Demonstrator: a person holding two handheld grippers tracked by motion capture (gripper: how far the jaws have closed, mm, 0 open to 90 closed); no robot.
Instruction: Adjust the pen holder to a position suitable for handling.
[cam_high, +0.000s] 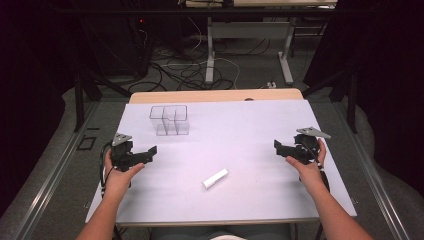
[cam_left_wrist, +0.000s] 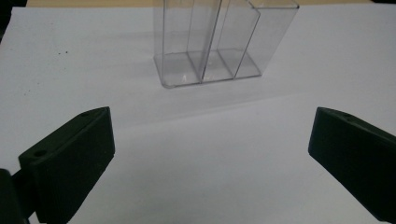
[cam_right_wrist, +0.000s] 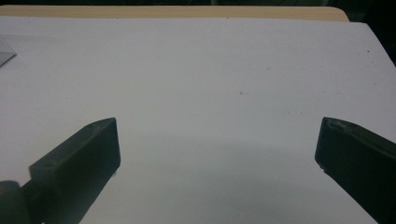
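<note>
Left gripper (cam_high: 150, 152) sits at the lower left of the high view, held in the person's left hand (cam_high: 120, 176), and its jaws stand wide apart with nothing between them. In the left gripper view the two black jaws rise from the bottom corners, bare white surface showing across the whole gap. Straight ahead of them, at the top centre of that view, stands the clear plastic organizer (cam_left_wrist: 219, 44), upright, its thin dividers splitting it into several compartments, all of them see-through down to the base.

Over at the right of the high view, the right gripper (cam_high: 278, 147) rests in the right hand (cam_high: 306, 167), grey plate on top, jaws likewise spread wide and gripping nothing. The right gripper view shows both jaws parted at the bottom corners, with plain white counter (cam_right_wrist: 210, 84) between and beyond them, and a sliver of clear plastic at the upper left edge.

Between the two grippers, low in the middle of the high view, lies the white stick (cam_high: 215, 178), flat on the counter, angled up to the right, apart from both grippers and somewhat nearer the left one. The organizer sits well above it, upper left of centre, just above the left gripper. A strip of tan wood (cam_high: 215, 95) shows along the counter's far edge.
</note>
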